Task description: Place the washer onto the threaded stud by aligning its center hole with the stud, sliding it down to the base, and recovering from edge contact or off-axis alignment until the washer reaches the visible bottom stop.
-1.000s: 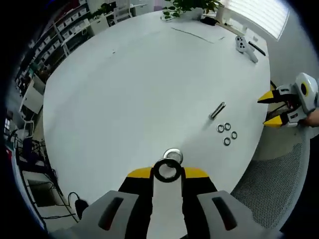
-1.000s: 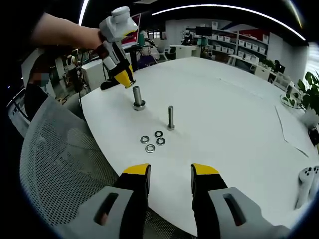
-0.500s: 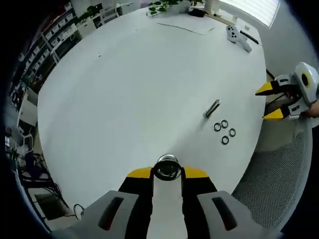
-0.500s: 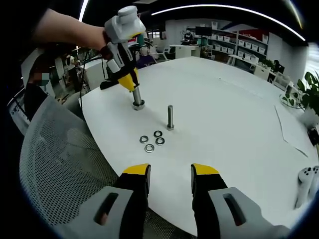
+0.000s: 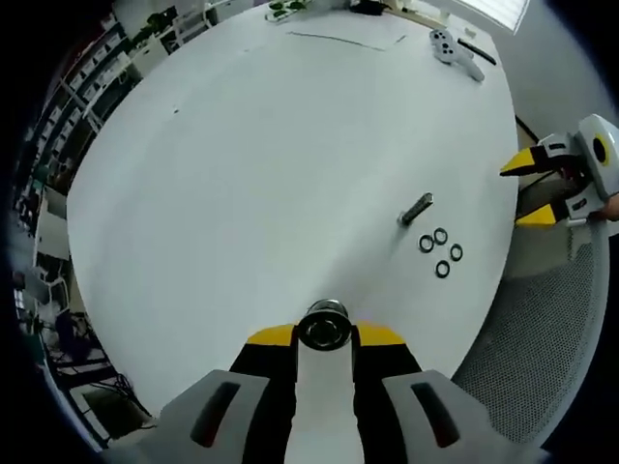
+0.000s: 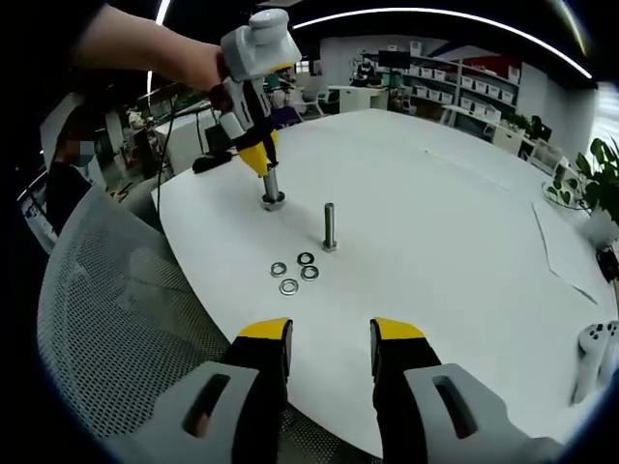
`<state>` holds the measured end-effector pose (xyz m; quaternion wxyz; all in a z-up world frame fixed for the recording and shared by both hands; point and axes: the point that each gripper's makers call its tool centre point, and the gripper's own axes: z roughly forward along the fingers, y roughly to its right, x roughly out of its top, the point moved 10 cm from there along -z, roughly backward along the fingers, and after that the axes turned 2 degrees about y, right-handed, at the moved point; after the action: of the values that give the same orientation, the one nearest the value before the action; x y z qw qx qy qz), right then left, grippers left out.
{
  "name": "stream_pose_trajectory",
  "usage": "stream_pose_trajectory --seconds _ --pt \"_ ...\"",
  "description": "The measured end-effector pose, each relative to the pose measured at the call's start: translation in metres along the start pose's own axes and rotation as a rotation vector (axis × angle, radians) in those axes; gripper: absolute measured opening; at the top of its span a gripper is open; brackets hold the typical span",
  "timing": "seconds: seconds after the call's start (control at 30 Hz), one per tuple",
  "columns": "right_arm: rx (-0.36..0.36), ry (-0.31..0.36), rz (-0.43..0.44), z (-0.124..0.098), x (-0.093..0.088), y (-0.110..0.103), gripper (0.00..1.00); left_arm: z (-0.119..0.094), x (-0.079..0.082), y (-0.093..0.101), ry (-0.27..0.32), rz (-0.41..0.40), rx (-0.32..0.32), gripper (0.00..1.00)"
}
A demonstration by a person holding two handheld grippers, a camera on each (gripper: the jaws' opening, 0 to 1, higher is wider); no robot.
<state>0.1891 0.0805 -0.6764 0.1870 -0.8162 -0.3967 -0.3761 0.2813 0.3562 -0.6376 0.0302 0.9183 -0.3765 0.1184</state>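
Work is in the middle stage, as I judge it. The left claw (image 6: 261,159) stands right over the top of the near stud (image 6: 271,189), and in the left gripper view a washer (image 5: 323,329) is clamped between its yellow jaws, directly above the stud's top. Whether the hole is already around the stud I cannot tell; the washer is clearly not at the base, so the sliding down remains. The right claw (image 6: 330,346) is released, jaws apart, holding nothing, at the desk's edge.

A second stud (image 6: 330,228) stands upright near the first, and four spare washers (image 6: 295,272) lie in a small group just beside it. The desk (image 6: 455,251) is big, white and round. A mesh chair (image 6: 116,338) stands at its edge. Far across lie a sheet of paper (image 5: 348,39) and a white controller (image 5: 452,48), with plants (image 6: 590,184) and shelves behind in an open office.
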Motion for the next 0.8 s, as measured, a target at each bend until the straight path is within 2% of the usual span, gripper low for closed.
stream_pose_trajectory --seconds 0.4,0.6,0.8 --pt "-0.001 -0.001 0.000 0.001 -0.001 0.001 0.35 0.005 0.017 -0.004 -0.158 0.060 -0.046 0.19" --pt "-0.007 -0.001 0.003 0.000 -0.001 0.002 0.35 0.010 0.019 -0.002 -0.169 0.078 -0.044 0.18" --pt "-0.012 0.001 0.003 0.000 -0.001 0.002 0.35 0.022 0.012 -0.004 -0.147 0.069 -0.036 0.19"
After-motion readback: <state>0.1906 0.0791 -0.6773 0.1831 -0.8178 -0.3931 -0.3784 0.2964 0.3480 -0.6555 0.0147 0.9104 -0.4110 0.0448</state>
